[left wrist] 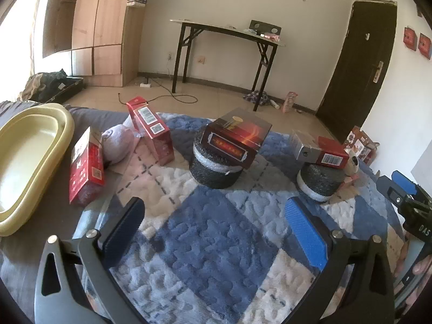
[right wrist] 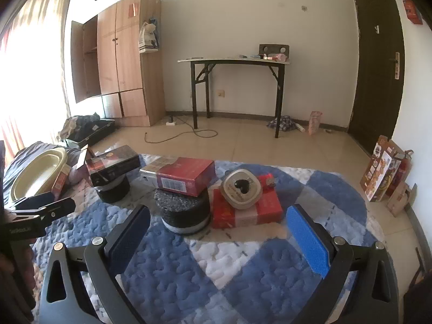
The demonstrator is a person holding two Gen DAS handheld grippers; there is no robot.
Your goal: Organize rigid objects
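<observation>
left tongs [left wrist: 216, 232] agape, right tongs [right wrist: 218, 240] agape

The place is a room in a home, most likely a bedroom. A tall wooden wardrobe [right wrist: 121, 62] stands against the white wall with one door open, and a curtain [right wrist: 32, 40] hangs at a bright window. A blue and white plush blanket [left wrist: 210, 237] covers a bed. A folding table [right wrist: 235, 62], a dark door [right wrist: 378, 62], a tiled floor [right wrist: 243, 143] and an open suitcase [right wrist: 86, 129] of clothes complete it.
</observation>
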